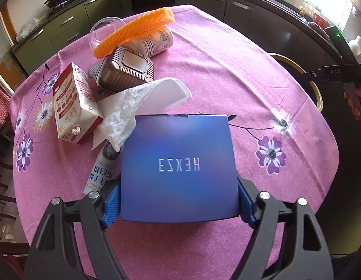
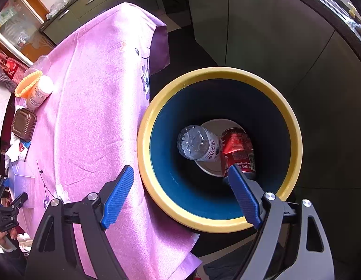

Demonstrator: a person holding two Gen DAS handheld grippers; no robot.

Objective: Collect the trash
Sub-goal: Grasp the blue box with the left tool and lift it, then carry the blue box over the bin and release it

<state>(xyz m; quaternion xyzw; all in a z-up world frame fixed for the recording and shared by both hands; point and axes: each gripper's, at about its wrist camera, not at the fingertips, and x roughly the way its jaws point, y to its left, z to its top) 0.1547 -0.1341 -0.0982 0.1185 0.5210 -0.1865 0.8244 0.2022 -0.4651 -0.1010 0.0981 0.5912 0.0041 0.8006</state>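
A dark blue box (image 1: 178, 163) printed with silver letters lies on the pink flowered tablecloth (image 1: 227, 70), and my left gripper (image 1: 178, 186) is shut on it, a blue pad pressed against each side. Behind it lies other trash: a white tissue (image 1: 143, 100), a red-and-white carton (image 1: 74, 107), a brown plastic tub (image 1: 126, 70), an orange foam net (image 1: 133, 31), a white jar (image 1: 157, 40) and a clear cup (image 1: 103, 29). My right gripper (image 2: 180, 170) hangs open and empty over a yellow-rimmed bin (image 2: 294, 128) holding a plastic bottle (image 2: 196, 144) and a red can (image 2: 238, 151).
A printed pouch (image 1: 103, 163) pokes out from under the box's left side. The bin stands on the floor against the table's right edge (image 2: 143, 107). Green kitchen cabinets (image 1: 63, 23) and a dark counter run behind the table.
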